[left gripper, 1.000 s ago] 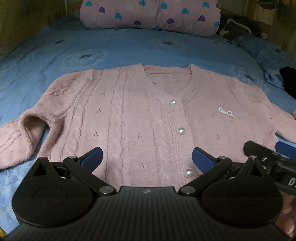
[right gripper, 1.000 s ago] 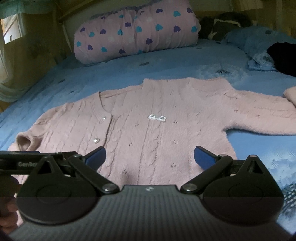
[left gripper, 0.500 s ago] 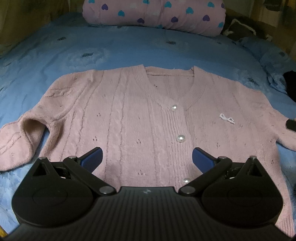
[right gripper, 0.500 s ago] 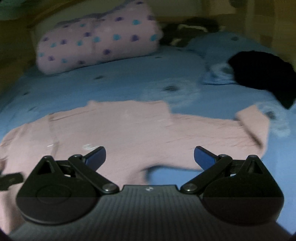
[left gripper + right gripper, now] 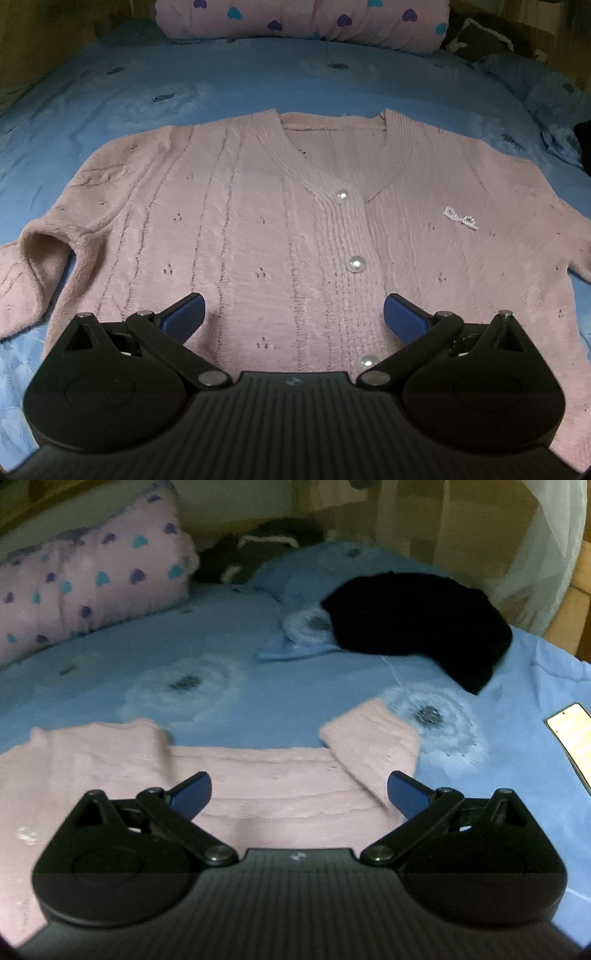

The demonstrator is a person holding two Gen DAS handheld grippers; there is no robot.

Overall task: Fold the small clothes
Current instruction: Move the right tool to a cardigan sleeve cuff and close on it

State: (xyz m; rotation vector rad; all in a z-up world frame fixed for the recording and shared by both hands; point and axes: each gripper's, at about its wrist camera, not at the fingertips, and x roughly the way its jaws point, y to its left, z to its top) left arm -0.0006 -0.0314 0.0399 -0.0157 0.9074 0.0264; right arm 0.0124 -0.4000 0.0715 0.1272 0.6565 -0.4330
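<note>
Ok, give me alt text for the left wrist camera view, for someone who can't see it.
A pink knit cardigan lies flat and face up on a blue bedspread, buttoned with pearl buttons, sleeves spread to both sides. The open left gripper hovers over its lower half, holding nothing. A heart-patterned pillow lies behind.

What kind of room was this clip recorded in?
Most likely a bedroom: the pink cardigan lies flat on a bed with a blue flowered bedsheet, a heart-print pillow at its head and a phone lying nearby.
</note>
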